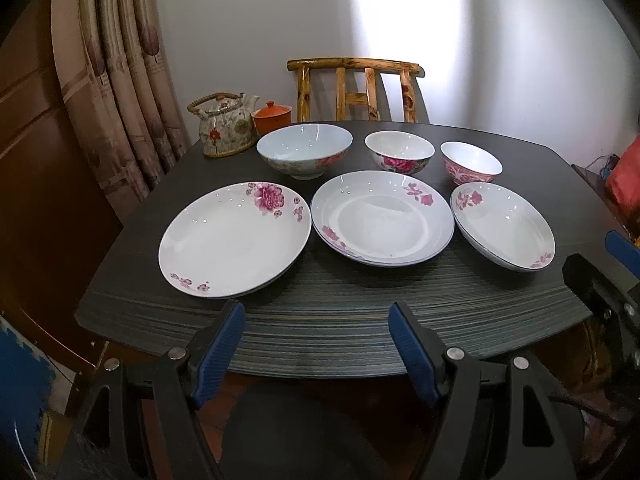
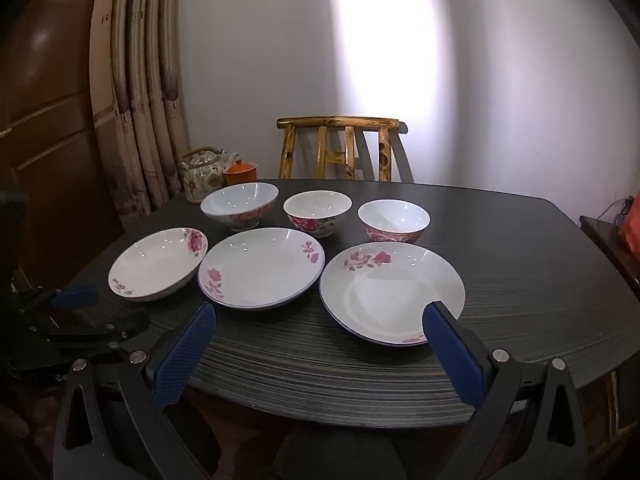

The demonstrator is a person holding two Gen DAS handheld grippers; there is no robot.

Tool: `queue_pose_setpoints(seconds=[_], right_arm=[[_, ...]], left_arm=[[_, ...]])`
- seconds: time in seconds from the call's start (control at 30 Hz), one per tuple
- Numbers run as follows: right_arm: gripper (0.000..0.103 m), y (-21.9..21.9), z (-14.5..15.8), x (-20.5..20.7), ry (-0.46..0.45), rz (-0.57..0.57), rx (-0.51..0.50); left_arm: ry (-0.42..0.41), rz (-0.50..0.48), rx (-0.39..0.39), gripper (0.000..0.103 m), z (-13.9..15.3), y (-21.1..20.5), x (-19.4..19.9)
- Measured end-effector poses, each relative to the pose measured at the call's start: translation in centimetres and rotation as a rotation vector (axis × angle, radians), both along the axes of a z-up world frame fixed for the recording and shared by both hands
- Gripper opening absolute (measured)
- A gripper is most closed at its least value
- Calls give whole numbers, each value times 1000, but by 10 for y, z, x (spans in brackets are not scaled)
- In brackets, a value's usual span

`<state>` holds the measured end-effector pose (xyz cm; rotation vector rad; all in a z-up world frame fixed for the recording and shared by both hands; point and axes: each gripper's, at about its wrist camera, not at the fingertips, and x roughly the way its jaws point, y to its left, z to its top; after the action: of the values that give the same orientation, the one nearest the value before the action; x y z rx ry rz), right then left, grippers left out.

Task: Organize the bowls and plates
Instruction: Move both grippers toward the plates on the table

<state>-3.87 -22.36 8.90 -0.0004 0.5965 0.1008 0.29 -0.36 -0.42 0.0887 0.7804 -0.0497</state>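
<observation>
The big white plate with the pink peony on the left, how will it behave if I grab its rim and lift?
The glossy white ceramic plate with the pink peony looks rigid but breakable, and its glaze probably slippery. Being wide and shallow, it may tilt when pinched at one edge.

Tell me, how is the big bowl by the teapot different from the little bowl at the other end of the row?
The big bowl is wider and flares out; the little bowl is narrower. The big bowl's outside is pale with one pink flower patch; the little bowl's outside is pink patterned all over. The big bowl stands beside the teapot; the little bowl stands farthest from it. Both sit upright, empty and white inside.
</observation>
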Motion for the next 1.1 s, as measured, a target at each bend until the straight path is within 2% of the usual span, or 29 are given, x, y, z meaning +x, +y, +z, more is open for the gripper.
queue_pose_setpoints(seconds=[0.33, 0.67, 0.8, 0.97, 1.1], right_arm=[[103, 5, 15, 0, 12, 48, 10], [103, 21, 27, 26, 104, 148, 53], [103, 39, 31, 45, 170, 218, 95], [103, 62, 41, 74, 182, 306, 114], [103, 83, 44, 105, 215, 405, 138]], left_arm=[[1, -15, 0, 76, 11, 8, 10], [22, 12, 1, 76, 18, 36, 33], [40, 45, -18, 76, 19, 53, 48], [52, 114, -12, 76, 24, 78, 63], [85, 198, -62, 76, 20, 111, 72]])
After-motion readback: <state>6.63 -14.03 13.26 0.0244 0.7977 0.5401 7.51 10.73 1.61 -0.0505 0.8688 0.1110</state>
